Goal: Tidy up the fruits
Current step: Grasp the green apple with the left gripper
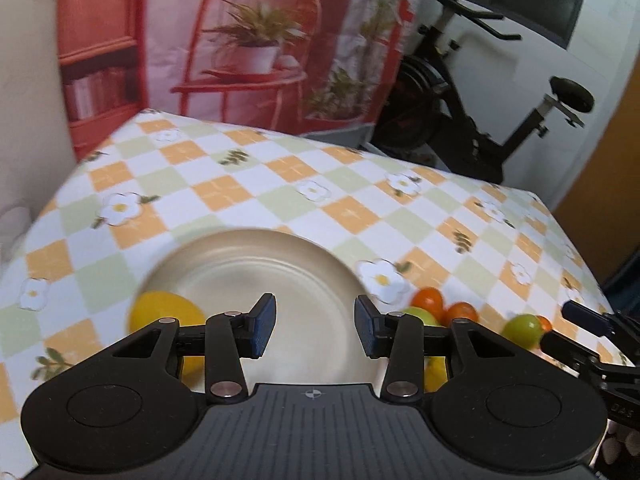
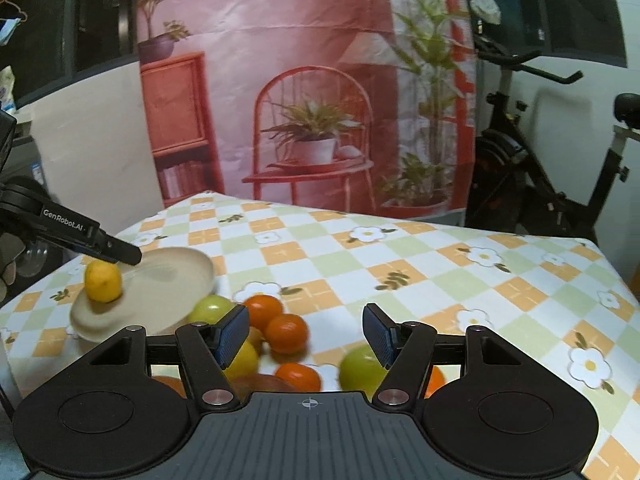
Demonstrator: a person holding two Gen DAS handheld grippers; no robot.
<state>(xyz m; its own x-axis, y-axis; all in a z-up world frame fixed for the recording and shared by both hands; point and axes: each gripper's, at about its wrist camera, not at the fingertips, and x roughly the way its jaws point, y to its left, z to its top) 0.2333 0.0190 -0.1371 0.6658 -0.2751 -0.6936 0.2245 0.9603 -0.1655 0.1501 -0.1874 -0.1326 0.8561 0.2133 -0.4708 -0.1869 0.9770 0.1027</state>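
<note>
Both grippers empty over the checked tablecloth (image 2: 420, 264), fruit loose beside the plate.

I see orange, green and white checks with daisies, a printed backdrop (image 2: 304, 80) of a red chair and potted plants, and an exercise bike (image 1: 480, 120) behind. My left gripper (image 1: 316, 326) is spread above the beige plate (image 1: 256, 256); its arm reads "GenRobot.AI". A lemon (image 2: 103, 281) sits at the plate's edge. My right gripper (image 2: 306, 338) hangs parted, nothing pinched, over the oranges (image 2: 286, 332) and green fruits (image 2: 360, 370).

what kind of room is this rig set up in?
Probably a home room dressed as a set: a printed backdrop hangs behind the table's checked tablecloth, and an exercise bike stands beside it.
</note>
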